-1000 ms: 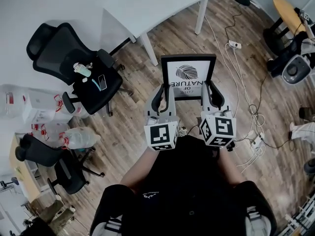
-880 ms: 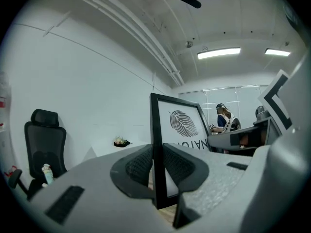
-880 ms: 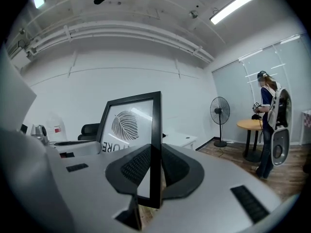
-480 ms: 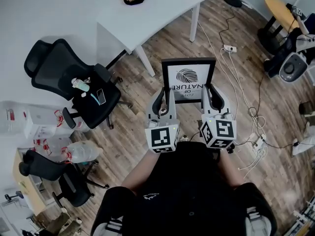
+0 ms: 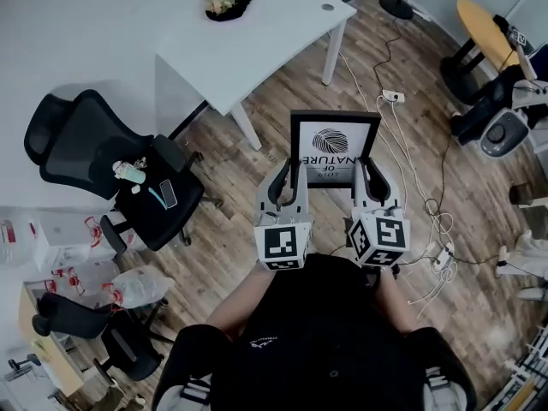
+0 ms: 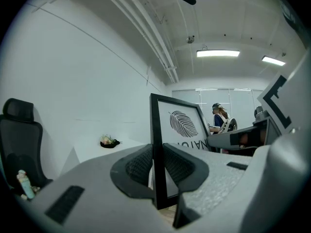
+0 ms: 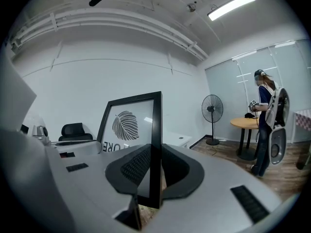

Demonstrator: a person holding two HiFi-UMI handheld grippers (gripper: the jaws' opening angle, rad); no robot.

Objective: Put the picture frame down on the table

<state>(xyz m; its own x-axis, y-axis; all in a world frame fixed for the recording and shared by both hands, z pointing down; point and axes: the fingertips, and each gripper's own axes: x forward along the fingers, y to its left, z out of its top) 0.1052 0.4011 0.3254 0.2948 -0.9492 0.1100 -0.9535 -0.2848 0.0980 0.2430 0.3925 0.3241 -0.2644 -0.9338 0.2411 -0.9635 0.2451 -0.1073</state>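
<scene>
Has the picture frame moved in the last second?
Yes. The picture frame has come forward, nearer the white table and the floor power strip.

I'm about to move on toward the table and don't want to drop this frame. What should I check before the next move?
1. Left gripper shut on the picture frame, left edge: ok.
2. Right gripper shut on its right edge: ok.
3. Frame held upright: ok.
4. Frame above the table: not ok. It hangs over the floor, with the table ahead to the left.
5. Landing spot: ok. Only a flower bundle sits at the far end.
</scene>
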